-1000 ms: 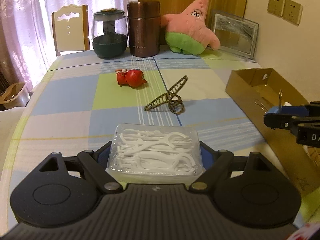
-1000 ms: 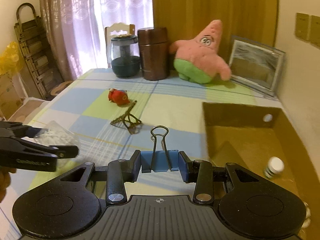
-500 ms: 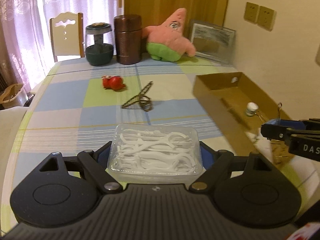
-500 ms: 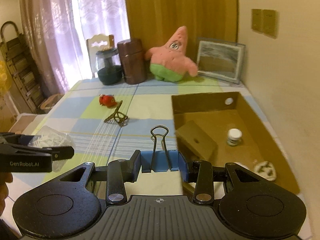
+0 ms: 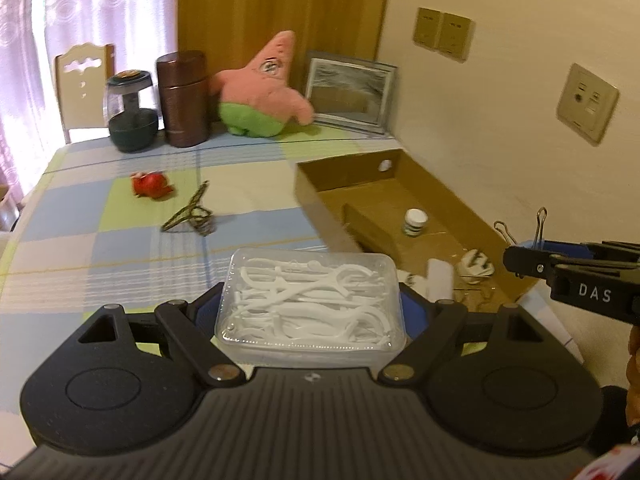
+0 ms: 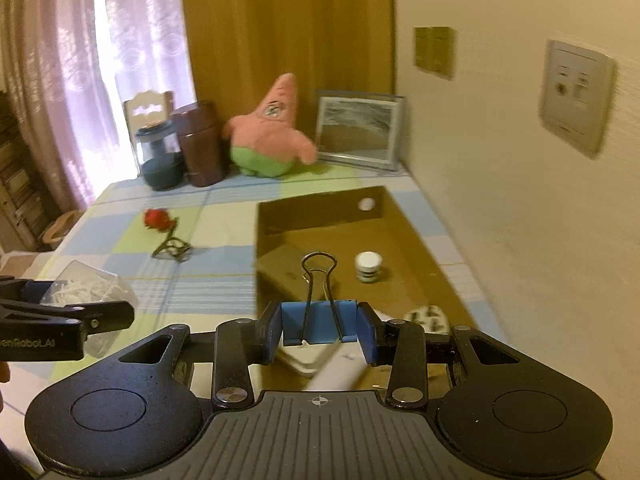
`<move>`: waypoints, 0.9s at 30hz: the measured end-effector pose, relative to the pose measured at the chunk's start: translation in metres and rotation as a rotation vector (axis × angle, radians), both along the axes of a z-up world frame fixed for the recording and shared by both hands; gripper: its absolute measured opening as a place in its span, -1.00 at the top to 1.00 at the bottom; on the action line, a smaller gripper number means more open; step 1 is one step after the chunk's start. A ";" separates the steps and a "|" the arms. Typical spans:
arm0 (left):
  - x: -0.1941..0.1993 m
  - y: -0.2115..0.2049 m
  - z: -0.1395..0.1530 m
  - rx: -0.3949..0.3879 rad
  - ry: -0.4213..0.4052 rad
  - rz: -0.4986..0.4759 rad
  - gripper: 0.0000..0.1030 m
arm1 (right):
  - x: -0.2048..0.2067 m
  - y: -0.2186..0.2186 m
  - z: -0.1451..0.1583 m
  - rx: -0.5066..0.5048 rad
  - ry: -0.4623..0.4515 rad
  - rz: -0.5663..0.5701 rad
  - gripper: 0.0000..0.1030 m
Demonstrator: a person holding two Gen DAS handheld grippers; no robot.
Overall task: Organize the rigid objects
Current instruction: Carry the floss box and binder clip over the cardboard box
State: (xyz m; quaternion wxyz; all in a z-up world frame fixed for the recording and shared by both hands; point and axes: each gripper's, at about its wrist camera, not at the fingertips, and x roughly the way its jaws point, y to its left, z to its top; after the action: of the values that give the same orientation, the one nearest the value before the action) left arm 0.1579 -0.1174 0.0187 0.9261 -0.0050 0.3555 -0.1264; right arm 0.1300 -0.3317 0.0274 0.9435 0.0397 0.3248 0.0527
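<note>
My left gripper (image 5: 310,304) is shut on a clear plastic box of white floss picks (image 5: 310,300), held above the table near the left wall of an open cardboard box (image 5: 436,196). My right gripper (image 6: 320,326) is shut on a blue binder clip (image 6: 318,320) with its wire handles up, held over the near end of the cardboard box (image 6: 412,236). The right gripper also shows at the right of the left wrist view (image 5: 516,258). A small white-capped jar (image 6: 368,266) and other small items lie in the box.
A red toy (image 5: 152,186) and a bronze hair claw clip (image 5: 192,216) lie on the checked tablecloth. At the back stand a dark jar (image 5: 130,120), a brown canister (image 5: 182,98), a pink star plush (image 5: 264,92) and a picture frame (image 5: 350,94). The wall is close on the right.
Both grippers have moved right and up toward the cardboard box, each still holding its object. The right gripper now sits over the box's near end.
</note>
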 end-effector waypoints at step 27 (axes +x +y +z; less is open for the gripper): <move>0.060 -0.064 -0.008 0.013 -0.002 -0.146 -0.61 | 0.060 -0.059 -0.015 0.010 0.046 -0.046 0.30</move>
State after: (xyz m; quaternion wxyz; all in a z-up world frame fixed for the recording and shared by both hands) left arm 0.2177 -0.1817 0.0109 0.9148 0.0269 0.3546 -0.1913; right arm 0.1905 -0.3904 0.0123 0.9366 0.0530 0.3450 0.0318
